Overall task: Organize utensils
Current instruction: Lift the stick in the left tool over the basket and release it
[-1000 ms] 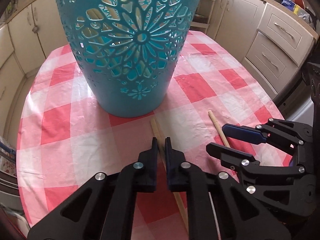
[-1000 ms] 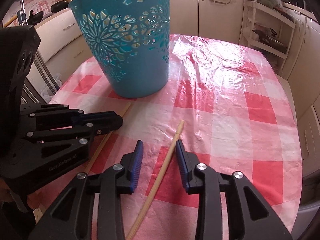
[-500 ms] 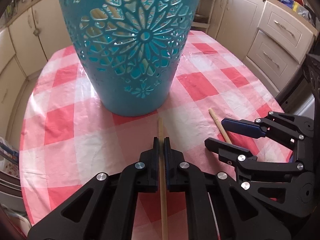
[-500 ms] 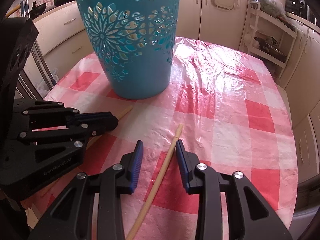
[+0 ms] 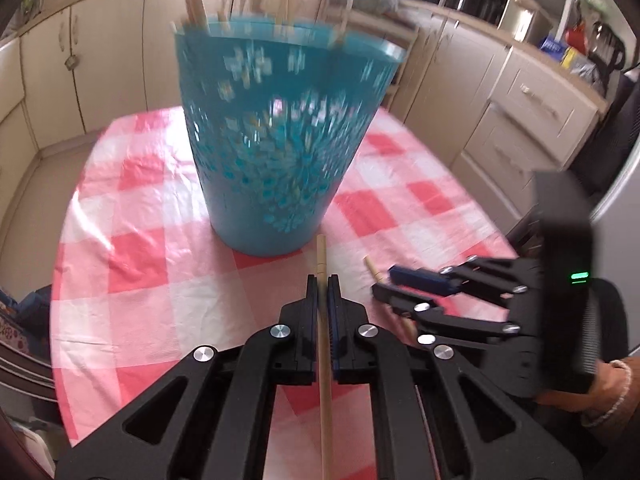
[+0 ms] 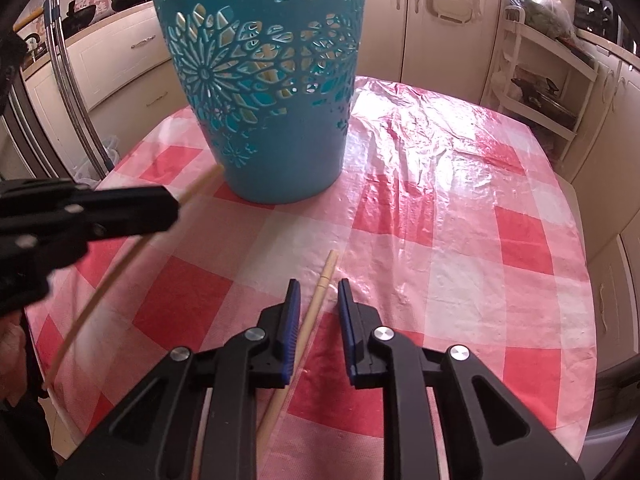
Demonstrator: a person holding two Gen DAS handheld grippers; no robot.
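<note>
1. The left hand-held gripper (image 5: 322, 292) is clamped tight on a wooden chopstick (image 5: 323, 352), which runs straight between its pads and sticks out a little past the fingertips toward the basket.
2. In the right wrist view that same held chopstick (image 6: 120, 264) slants above the table, its far end near the basket's foot.
3. The right hand-held gripper (image 6: 318, 300) has just been closing; its jaws stand narrow but still apart around a second chopstick (image 6: 316, 312).
4. This second chopstick lies on the table, nearer the left blue pad (image 6: 294, 312); whether that pad touches it cannot be told, and the right pad is clear of it.
5. From the left wrist view, the right hand-held gripper (image 5: 384, 282) sits low to the right, the tip of the lying chopstick (image 5: 372, 268) showing just past its fingers.
6. A teal basket (image 6: 272, 92) with flower-shaped cut-outs stands upright on the table (image 6: 480, 216), which is covered in a red and white checked cloth; it is blurred in the left wrist view.
7. Wooden sticks (image 5: 194, 0) rise above the basket's rim.
8. A person's hand with a bead bracelet (image 5: 616, 396) shows behind the right hand-held gripper.
</note>
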